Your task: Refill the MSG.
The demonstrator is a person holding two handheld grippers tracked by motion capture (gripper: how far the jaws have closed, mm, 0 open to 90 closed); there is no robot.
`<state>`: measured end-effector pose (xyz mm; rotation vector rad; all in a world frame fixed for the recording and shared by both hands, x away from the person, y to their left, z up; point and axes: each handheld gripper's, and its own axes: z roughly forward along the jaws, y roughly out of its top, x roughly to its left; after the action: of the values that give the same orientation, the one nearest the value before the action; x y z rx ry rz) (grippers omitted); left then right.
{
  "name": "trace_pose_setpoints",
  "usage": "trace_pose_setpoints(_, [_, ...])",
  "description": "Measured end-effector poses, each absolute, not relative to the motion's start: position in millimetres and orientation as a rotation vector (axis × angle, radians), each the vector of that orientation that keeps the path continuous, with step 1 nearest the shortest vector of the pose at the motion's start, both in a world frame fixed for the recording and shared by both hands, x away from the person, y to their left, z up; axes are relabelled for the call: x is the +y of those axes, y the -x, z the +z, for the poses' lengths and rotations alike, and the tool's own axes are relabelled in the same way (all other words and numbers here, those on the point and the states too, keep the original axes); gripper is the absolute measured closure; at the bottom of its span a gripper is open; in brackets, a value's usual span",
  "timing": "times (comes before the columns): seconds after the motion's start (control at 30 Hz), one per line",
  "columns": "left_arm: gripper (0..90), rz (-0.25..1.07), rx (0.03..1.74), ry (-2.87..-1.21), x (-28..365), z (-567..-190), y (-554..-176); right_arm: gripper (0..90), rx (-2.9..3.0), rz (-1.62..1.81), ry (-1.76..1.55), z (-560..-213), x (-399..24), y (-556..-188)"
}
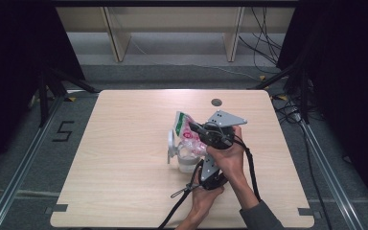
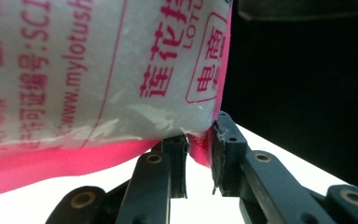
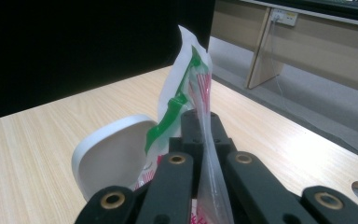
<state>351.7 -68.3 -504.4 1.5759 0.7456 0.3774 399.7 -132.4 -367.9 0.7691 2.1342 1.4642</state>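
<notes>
The right hand-held gripper (image 3: 204, 135) is closed flat on the upper film of a plastic pouch (image 1: 188, 130), its jaws pressed together with the thin sheet running up between them. The left hand-held gripper (image 2: 199, 161) has its jaws nearly together on the pink bottom seam of the same pouch; a narrow gap shows lower down between them, but the seam corner sits pinched at the tips. In the high view both hands meet near the middle of the desk (image 1: 124, 191), slightly toward its right edge, and the pouch hangs between them over a clear container (image 1: 188, 160) with its white lid (image 1: 171, 146) standing open at its left side.

This looks like the emptying step: the pouch is held top and bottom above the container's mouth, tilted. Whether the pouch is already cut open I cannot tell.

The next move probably calls for raising the pink seam end higher while keeping the other end low over the opening, so the white contents slide down. Both grips must hold firm, since the film is slick.
</notes>
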Motion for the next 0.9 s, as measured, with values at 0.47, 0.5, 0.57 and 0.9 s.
trace_pose_setpoints(0.47, [77.0,0.353,0.767,-1.496,-73.2,-504.0,-351.8,90.0,2.146,1.454,-0.756,-367.9,-130.3,-400.7])
trace_pose_setpoints(0.5, [77.0,0.369,0.767,-1.523,-71.4,-503.4,-351.2,90.0,2.144,1.451,-0.731,-367.4,-130.5,-401.7])
trace_pose_setpoints(0.57, [77.1,0.385,0.731,-1.596,-65.8,-503.2,-352.5,90.0,2.138,1.459,-0.741,-367.7,-129.8,-401.4])
trace_pose_setpoints(0.9, [77.0,0.388,0.719,-1.599,-65.1,-503.5,-353.0,90.0,2.134,1.452,-0.725,-367.7,-129.8,-402.6])
